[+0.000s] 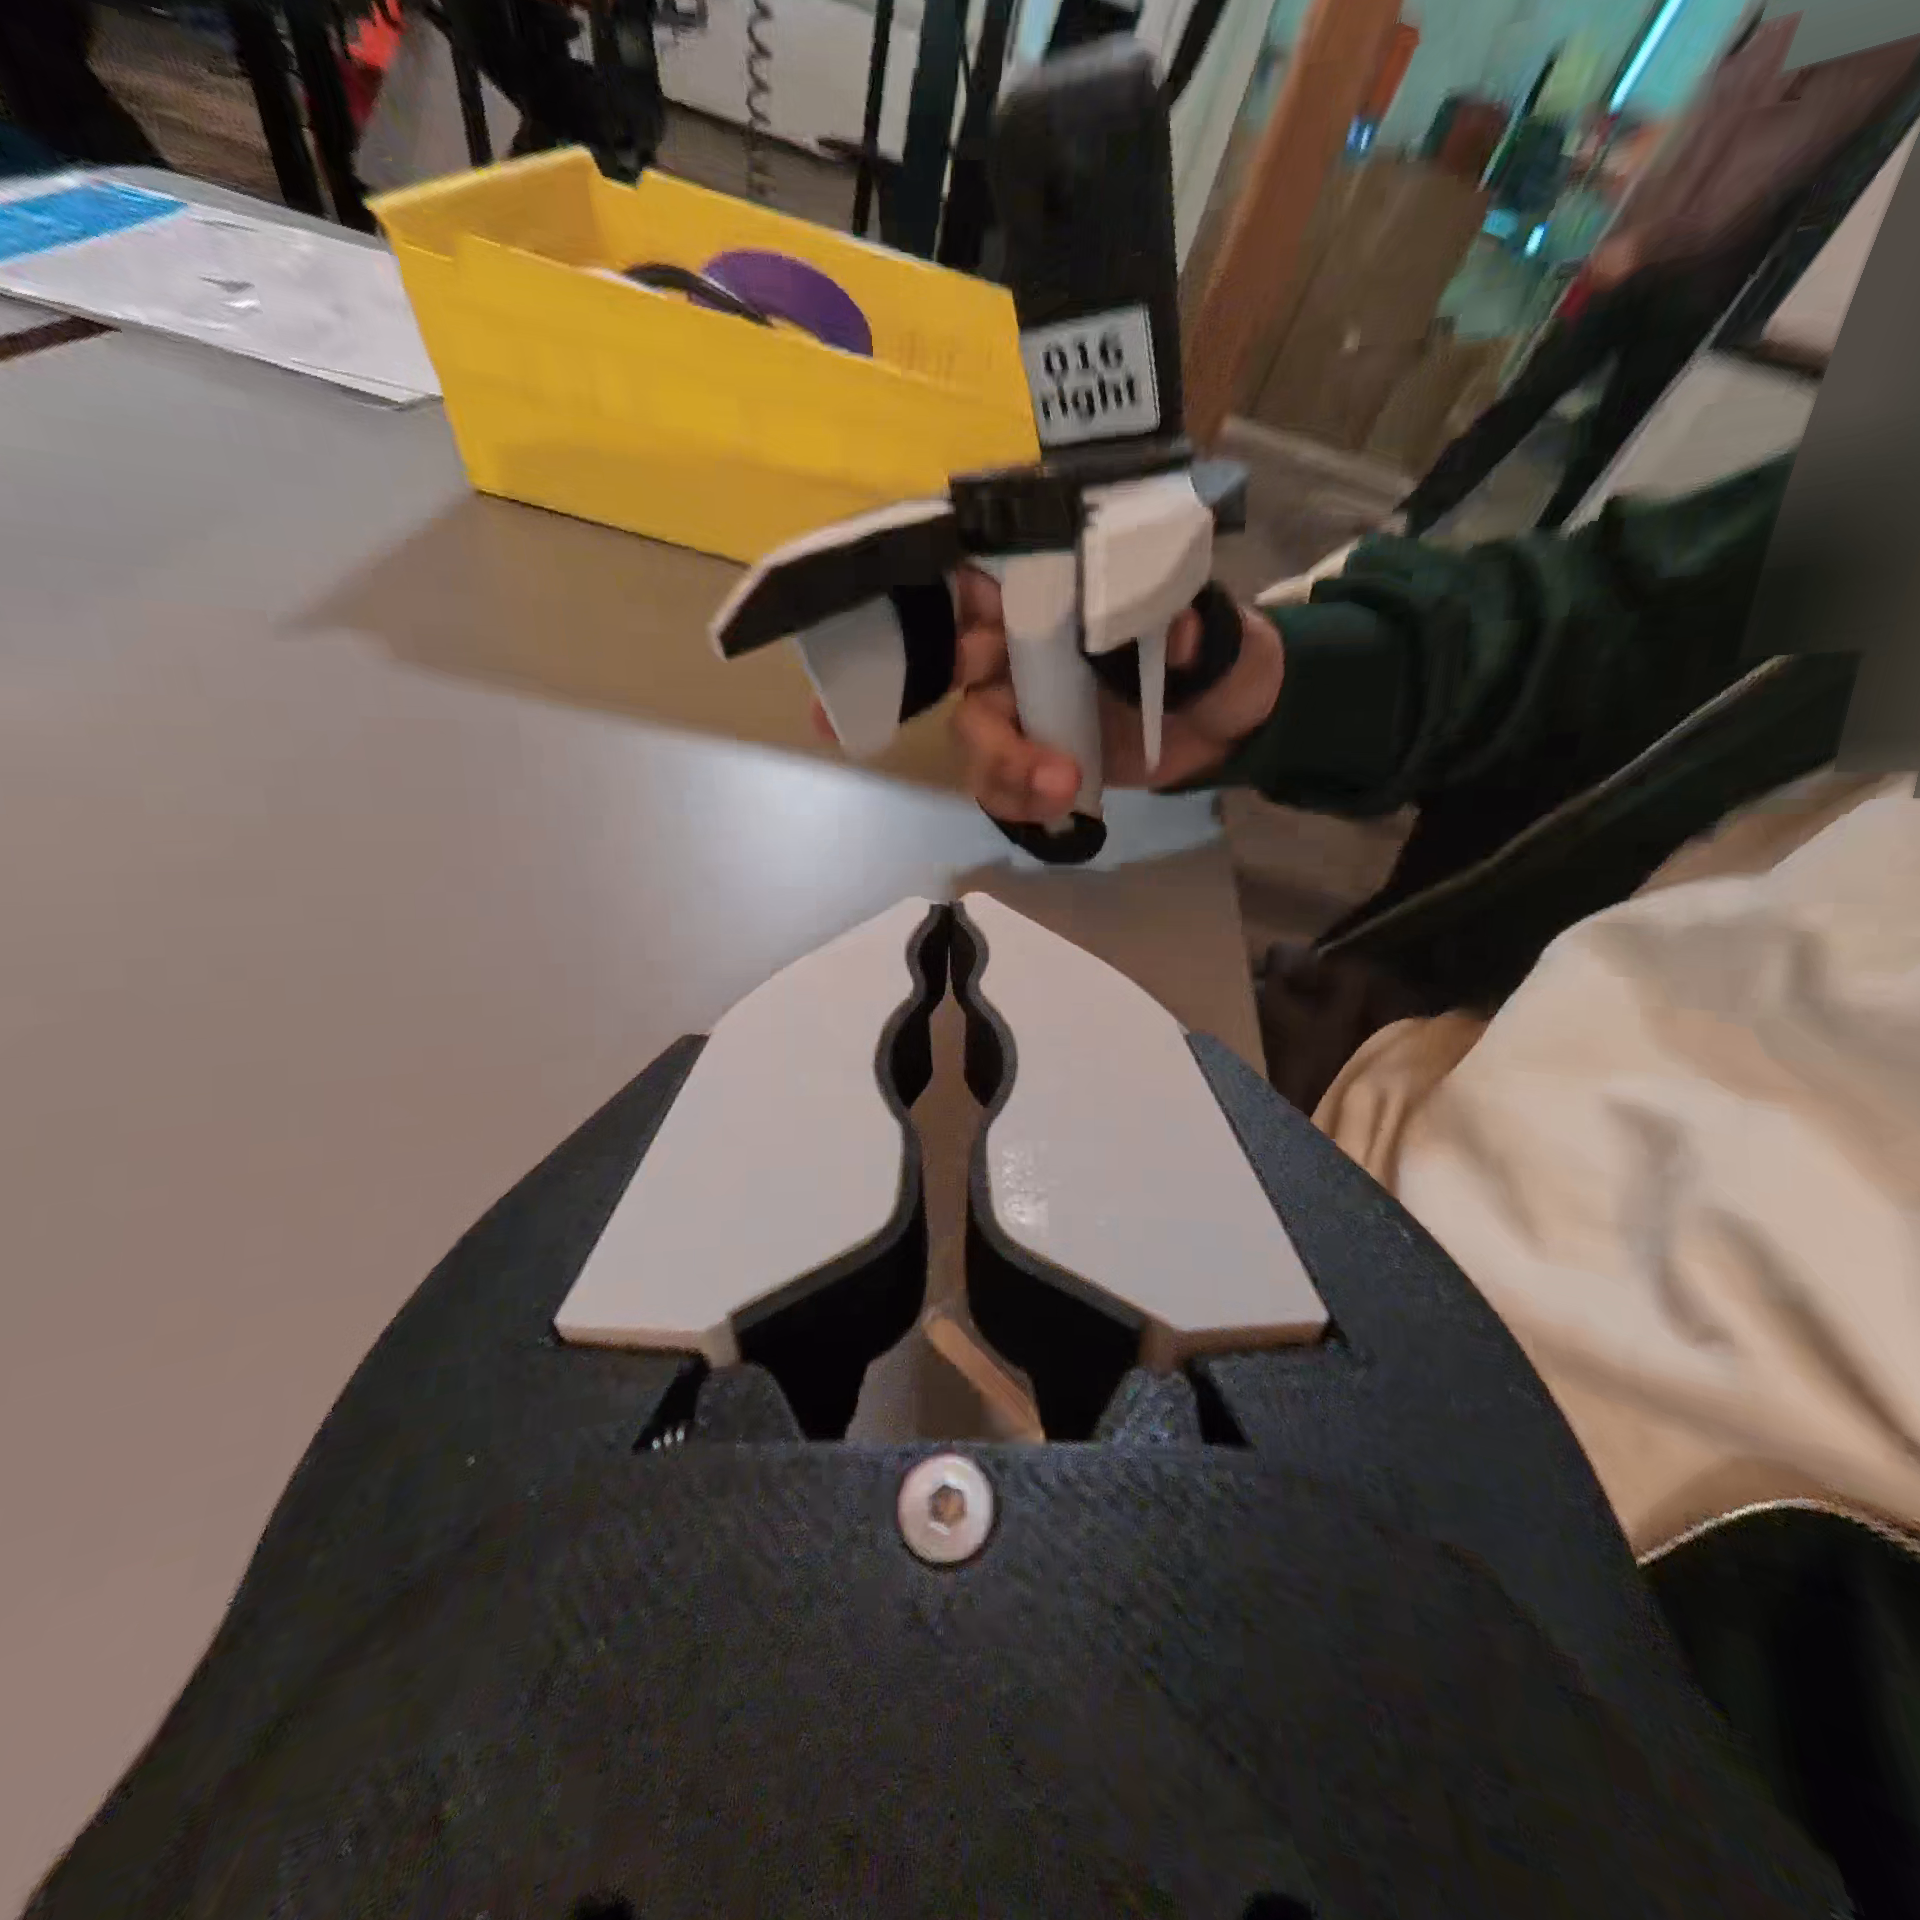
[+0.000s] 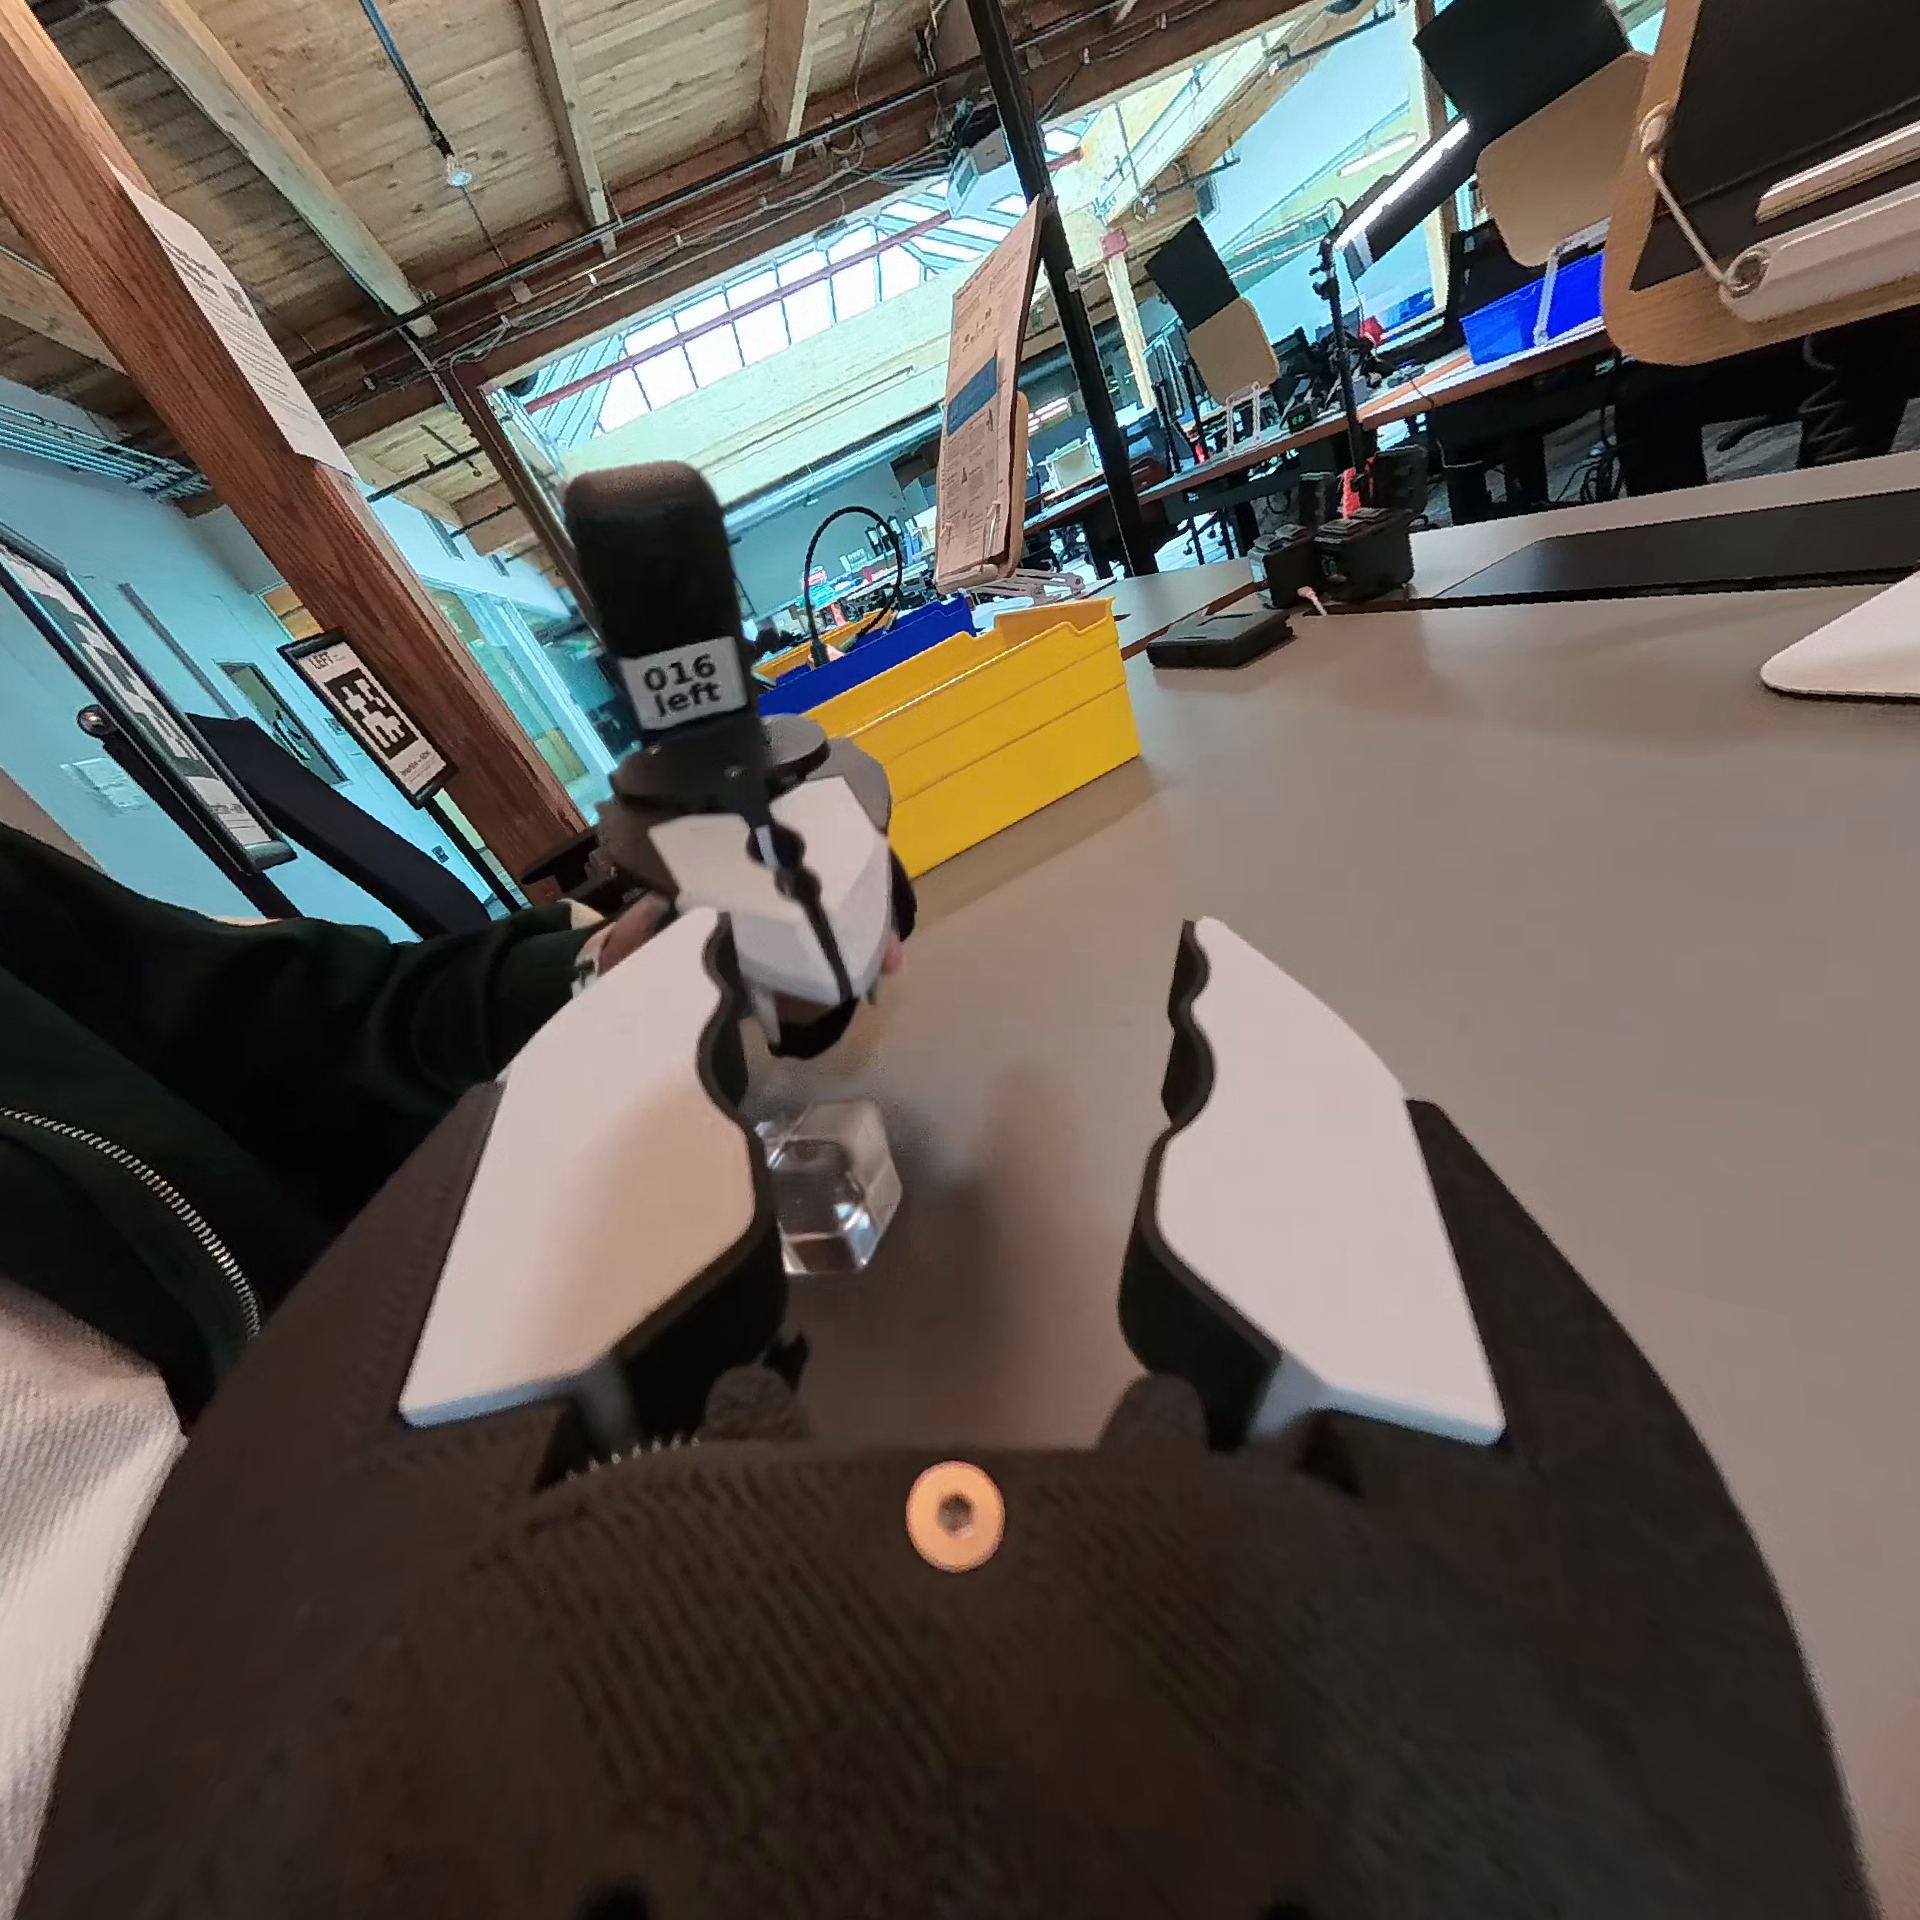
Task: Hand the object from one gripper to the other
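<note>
A small clear block (image 2: 831,1195) stands on the grey table (image 2: 1455,987). In the right wrist view my right gripper (image 2: 956,956) is open and empty, low over the table; the block lies between its fingers, close to the left finger (image 2: 613,1143). My left gripper (image 2: 821,956) hangs just behind and above the block, pointing down, jaws closed with nothing in them. In the left wrist view my left gripper (image 1: 951,914) is shut and empty, and the block is hidden. My right gripper (image 1: 935,634) shows ahead, held by a hand in a dark green sleeve (image 1: 1507,665).
A yellow bin (image 1: 727,395) holding a purple thing (image 1: 790,296) stands at the back of the table; it also shows in the right wrist view (image 2: 987,727) with a blue bin (image 2: 883,644) behind. A sheet of paper (image 1: 208,270), a black device (image 2: 1216,636) and a white base (image 2: 1849,655) lie farther off. My right fingertips sit around 6 cm from my left ones.
</note>
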`<state>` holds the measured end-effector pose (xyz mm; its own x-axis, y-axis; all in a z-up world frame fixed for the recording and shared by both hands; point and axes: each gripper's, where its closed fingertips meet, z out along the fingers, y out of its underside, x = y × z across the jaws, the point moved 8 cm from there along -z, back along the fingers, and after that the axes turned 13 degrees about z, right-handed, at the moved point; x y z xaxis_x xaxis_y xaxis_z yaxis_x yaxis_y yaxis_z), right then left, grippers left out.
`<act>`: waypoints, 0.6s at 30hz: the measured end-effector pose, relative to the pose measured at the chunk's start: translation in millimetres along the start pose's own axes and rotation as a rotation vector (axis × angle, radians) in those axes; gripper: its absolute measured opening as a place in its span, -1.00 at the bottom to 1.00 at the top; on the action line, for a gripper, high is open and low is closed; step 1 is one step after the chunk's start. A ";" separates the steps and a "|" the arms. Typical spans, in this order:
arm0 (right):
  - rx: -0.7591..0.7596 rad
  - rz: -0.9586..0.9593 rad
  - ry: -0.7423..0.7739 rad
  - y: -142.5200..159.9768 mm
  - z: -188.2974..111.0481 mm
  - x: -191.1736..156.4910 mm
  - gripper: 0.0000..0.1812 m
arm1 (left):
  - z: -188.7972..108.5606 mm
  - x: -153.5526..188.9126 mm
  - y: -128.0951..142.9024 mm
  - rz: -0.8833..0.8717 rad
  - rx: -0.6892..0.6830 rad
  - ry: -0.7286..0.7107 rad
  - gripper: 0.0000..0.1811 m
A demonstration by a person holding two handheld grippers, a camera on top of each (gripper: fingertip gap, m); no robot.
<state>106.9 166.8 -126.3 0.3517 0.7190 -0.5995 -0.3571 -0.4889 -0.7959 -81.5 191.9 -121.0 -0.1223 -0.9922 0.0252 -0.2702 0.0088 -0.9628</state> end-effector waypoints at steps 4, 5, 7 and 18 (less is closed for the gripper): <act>-0.007 -0.004 0.001 1.0 1.2 -0.2 -0.11 | -5.2 -12.6 10.9 -0.059 -0.042 -0.022 -0.90; -0.014 -0.011 0.003 1.7 2.0 -1.0 -0.11 | -3.1 -13.1 13.7 -0.066 -0.056 -0.018 -0.78; -0.029 -0.033 0.006 3.7 3.7 -3.4 -0.11 | 1.0 -10.8 16.5 -0.070 -0.072 0.005 -0.66; -0.026 -0.010 -0.005 6.0 3.7 -3.3 -0.11 | -73.1 62.2 32.2 0.087 -0.232 -0.057 -0.19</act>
<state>100.4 163.3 -128.8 0.3507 0.7265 -0.5910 -0.3306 -0.4944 -0.8039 -167.6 139.5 -130.7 -0.1021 -0.9918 -0.0765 -0.4741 0.1161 -0.8728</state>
